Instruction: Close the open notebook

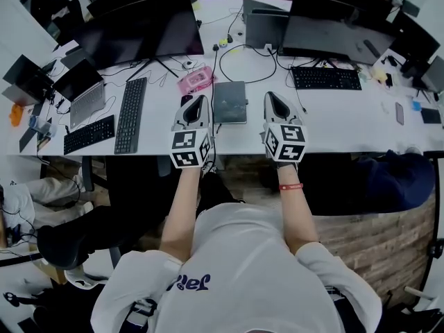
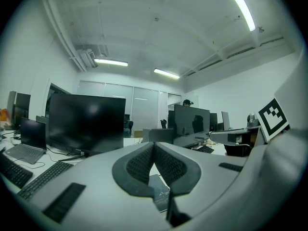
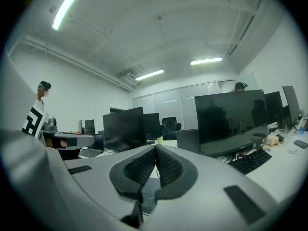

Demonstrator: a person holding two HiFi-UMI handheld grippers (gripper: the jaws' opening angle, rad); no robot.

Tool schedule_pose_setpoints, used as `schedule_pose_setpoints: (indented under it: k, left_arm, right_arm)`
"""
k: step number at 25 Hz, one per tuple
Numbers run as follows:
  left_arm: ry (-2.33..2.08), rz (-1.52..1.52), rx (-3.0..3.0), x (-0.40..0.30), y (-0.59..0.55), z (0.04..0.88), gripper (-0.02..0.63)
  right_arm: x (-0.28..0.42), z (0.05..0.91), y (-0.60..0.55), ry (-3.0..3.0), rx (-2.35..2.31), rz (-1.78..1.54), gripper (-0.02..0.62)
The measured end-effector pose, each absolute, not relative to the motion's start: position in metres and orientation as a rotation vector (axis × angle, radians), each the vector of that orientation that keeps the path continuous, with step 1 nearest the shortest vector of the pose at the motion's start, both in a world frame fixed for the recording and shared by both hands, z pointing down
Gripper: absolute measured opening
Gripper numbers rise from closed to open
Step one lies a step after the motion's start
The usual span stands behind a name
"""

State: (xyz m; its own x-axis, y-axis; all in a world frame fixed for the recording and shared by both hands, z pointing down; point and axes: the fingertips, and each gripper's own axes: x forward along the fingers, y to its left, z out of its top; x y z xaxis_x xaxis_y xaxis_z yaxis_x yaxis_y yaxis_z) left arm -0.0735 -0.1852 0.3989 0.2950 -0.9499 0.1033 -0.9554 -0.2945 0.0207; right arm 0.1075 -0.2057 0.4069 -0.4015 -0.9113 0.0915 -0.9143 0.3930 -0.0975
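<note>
A dark-covered notebook (image 1: 229, 102) lies flat and closed on the white desk (image 1: 333, 116), between my two grippers. My left gripper (image 1: 201, 101) rests just left of it, and its pads meet at the tips with nothing between them. My right gripper (image 1: 273, 98) rests a little to the notebook's right, shut and empty as well. In the left gripper view the shut gripper (image 2: 154, 147) points level across the desk, with the notebook (image 2: 161, 197) low behind the pads. The right gripper view shows the same: the gripper (image 3: 155, 149) shut, and a strip of the notebook (image 3: 148, 199) beneath.
Two large monitors (image 1: 142, 30) (image 1: 333, 19) stand at the back. Keyboards (image 1: 130, 114) (image 1: 326, 78) lie left and right, a pink object (image 1: 194, 80) lies behind the left gripper, and a laptop (image 1: 82, 89) sits far left. Cables cross the middle. A phone (image 1: 399, 113) lies at the right.
</note>
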Motion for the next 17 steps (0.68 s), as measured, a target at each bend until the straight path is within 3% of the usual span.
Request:
schedule_pose_setpoints:
  k: [17]
  left_arm:
    - [-1.687,0.287,2.507,-0.063,-0.184,0.415,0.02]
  right_arm:
    - [0.093,0.43,-0.225,-2.652,1.436,0.178,0.014]
